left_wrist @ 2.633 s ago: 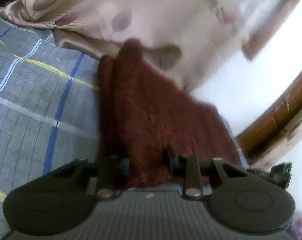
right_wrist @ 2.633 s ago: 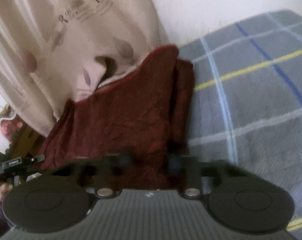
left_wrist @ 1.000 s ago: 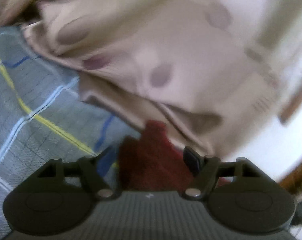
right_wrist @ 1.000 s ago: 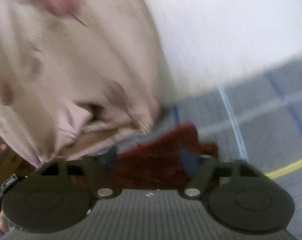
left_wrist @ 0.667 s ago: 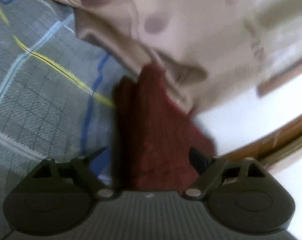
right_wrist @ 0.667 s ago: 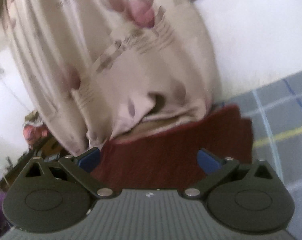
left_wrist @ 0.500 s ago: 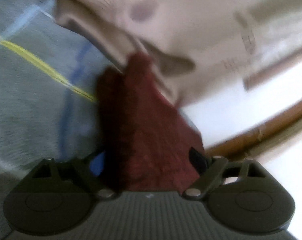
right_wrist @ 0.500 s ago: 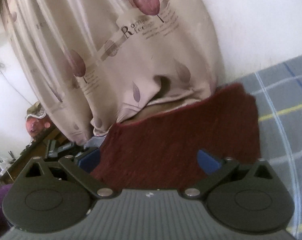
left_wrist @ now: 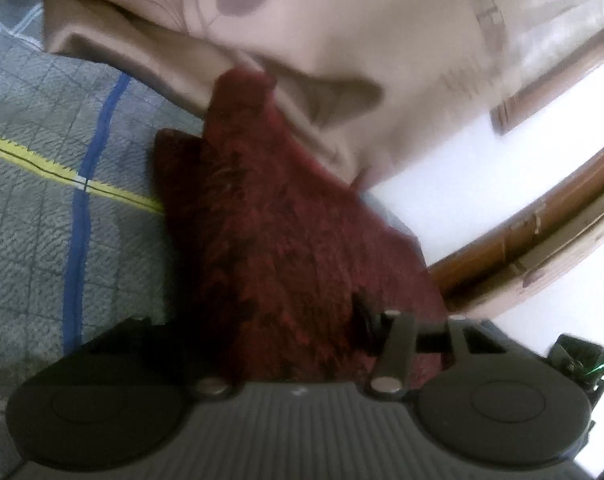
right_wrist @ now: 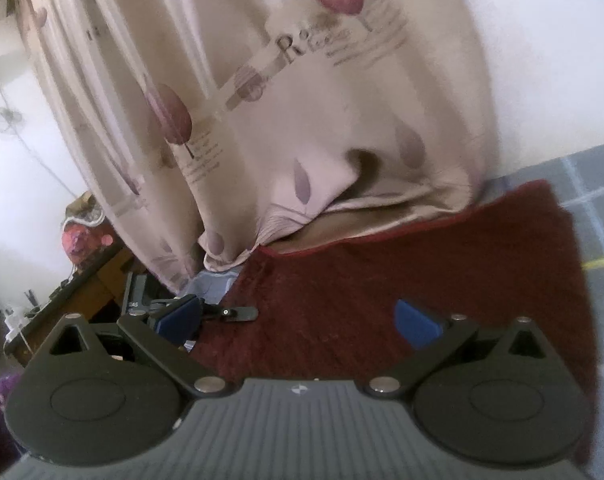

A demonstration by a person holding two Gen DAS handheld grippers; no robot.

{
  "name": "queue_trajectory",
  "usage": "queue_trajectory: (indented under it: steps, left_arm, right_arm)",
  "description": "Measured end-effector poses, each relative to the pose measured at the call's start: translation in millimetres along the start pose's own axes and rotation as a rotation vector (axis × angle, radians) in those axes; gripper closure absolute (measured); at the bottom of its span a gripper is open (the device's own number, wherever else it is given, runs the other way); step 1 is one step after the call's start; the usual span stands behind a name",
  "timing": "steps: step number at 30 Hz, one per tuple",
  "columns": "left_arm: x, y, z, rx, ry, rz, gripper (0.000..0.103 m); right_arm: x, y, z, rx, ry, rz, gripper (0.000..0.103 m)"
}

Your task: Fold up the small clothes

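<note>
The left gripper (left_wrist: 298,344), spread wide half a second ago, now pinches the near edge of the maroon cloth (left_wrist: 286,232) lying on the checked blanket (left_wrist: 62,208) (curtain (right_wrist: 302,120) overlapping its far edge); the right gripper (right_wrist: 298,320) hovers apart, so another fold looks imminent.

Cloth (left_wrist: 286,232): dark maroon. Bedspread (left_wrist: 34,216): grey — blue, yellow and pale-blue check lines. Curtain (right_wrist: 302,120): beige — mauve leaf print.

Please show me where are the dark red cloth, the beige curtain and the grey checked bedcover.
dark red cloth (right_wrist: 422,264), right wrist view, flat middle.
beige curtain (right_wrist: 302,120), right wrist view, printed middle.
grey checked bedcover (left_wrist: 42,240), left wrist view, bare part beside the blue stripe.
</note>
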State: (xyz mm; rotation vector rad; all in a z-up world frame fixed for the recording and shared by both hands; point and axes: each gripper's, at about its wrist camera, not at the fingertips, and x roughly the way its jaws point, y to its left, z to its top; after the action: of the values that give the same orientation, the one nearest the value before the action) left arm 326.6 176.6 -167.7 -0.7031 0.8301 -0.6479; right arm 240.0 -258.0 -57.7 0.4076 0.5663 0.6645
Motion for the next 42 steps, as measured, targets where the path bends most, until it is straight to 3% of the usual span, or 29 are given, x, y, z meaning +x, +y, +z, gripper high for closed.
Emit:
queue_trajectory:
  steps: [2,3,4,6,9,16,21,26,27,31,34,39,42]
  left_arm:
    - [-0.4,-6.0,1.2,0.010,0.001,0.028,0.051]
    - [-0.8,-11.0,2.8,0.015,0.000,0.042,0.051]
    - [-2.3,-16.8,3.6,0.030,-0.001,0.054,0.051]
    - [-4.4,-25.3,5.6,0.052,0.004,0.080,0.051]
    - [2.0,-28.8,11.2,0.067,0.035,0.128,0.051]
    - [3.5,-21.1,11.6,0.043,0.035,0.103,0.051]
    - [-5.3,-66.8,8.9,0.083,0.008,0.118,0.067]
    - [5.5,-145.3,11.3,0.120,0.009,0.138,0.070]
    - [9.6,-158.1,12.5,0.108,0.009,0.127,0.072]
    - [45.5,-207.8,12.8,0.104,0.022,0.099,0.077]
    - [80.8,-231.8,4.4,0.110,0.060,0.092,0.078]
    - [111.2,-229.7,-10.6,-0.019,0.119,-0.165,0.073]
    - [110.7,-216.9,-16.9,-0.076,0.111,-0.295,0.072]
  right_arm:
    - [23.0,11.7,3.0,-0.110,0.045,-0.062,0.014]
    - [35.1,18.3,2.8,-0.175,0.080,-0.096,0.037]
    - [46.9,24.4,2.1,-0.231,0.115,-0.119,0.070]
    - [69.0,29.8,1.2,-0.284,0.165,-0.127,0.089]
    - [91.9,24.0,3.4,-0.291,0.192,-0.132,0.088]
    - [131.6,12.0,-6.5,-0.317,0.320,-0.191,0.089]
    - [135.9,-3.7,-10.3,-0.225,0.328,-0.163,0.090]
    - [124.0,-33.8,-8.4,-0.002,0.281,-0.078,0.090]
    - [116.7,-37.0,-7.7,0.040,0.258,-0.057,0.086]
    - [65.0,-39.7,-2.6,0.121,0.101,-0.021,0.055]
    - [24.1,-54.1,-3.3,0.188,0.043,-0.018,0.054]
    - [-23.3,-94.6,-11.3,0.345,0.019,0.001,0.054]
    - [-41.3,-111.5,-18.4,0.441,-0.015,0.036,0.049]
